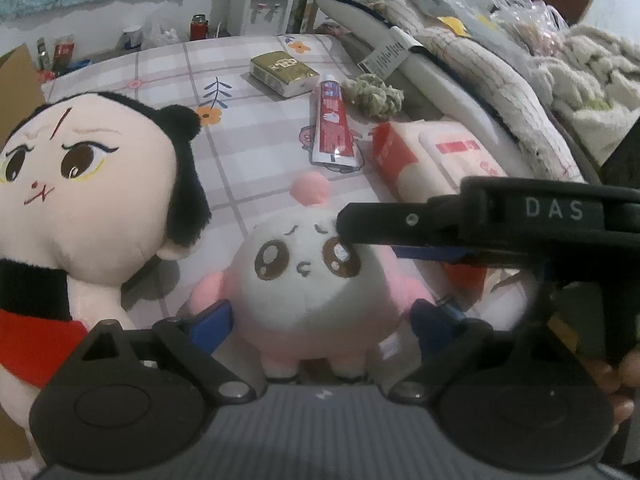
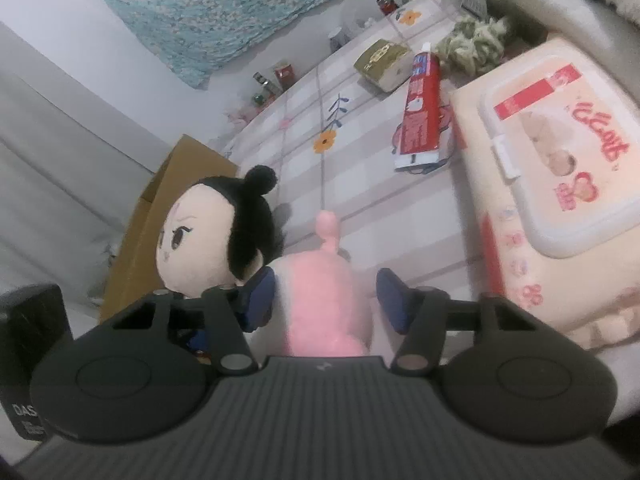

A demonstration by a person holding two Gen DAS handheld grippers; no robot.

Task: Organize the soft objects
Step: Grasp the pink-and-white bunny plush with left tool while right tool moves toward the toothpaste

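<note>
A small pink and white plush (image 1: 308, 284) with a round face stands on the checked bedsheet (image 1: 256, 128). My left gripper (image 1: 320, 320) is open, its blue pads on either side of the plush. My right gripper (image 2: 328, 300) is open around the same plush (image 2: 320, 292), seen from its side, the left pad touching it. The right gripper's body also crosses the left wrist view (image 1: 500, 224) above the plush's face. A large doll with black hair (image 1: 88, 200) stands just left of the plush; it also shows in the right wrist view (image 2: 216, 232).
A toothpaste tube (image 1: 332, 124), a gold tissue pack (image 1: 284, 72), a green scrunchie (image 1: 374, 96) and a wet-wipes pack (image 2: 560, 184) lie on the sheet. Folded bedding (image 1: 480, 60) is piled at the right. A cardboard box (image 2: 168, 208) stands left of the bed.
</note>
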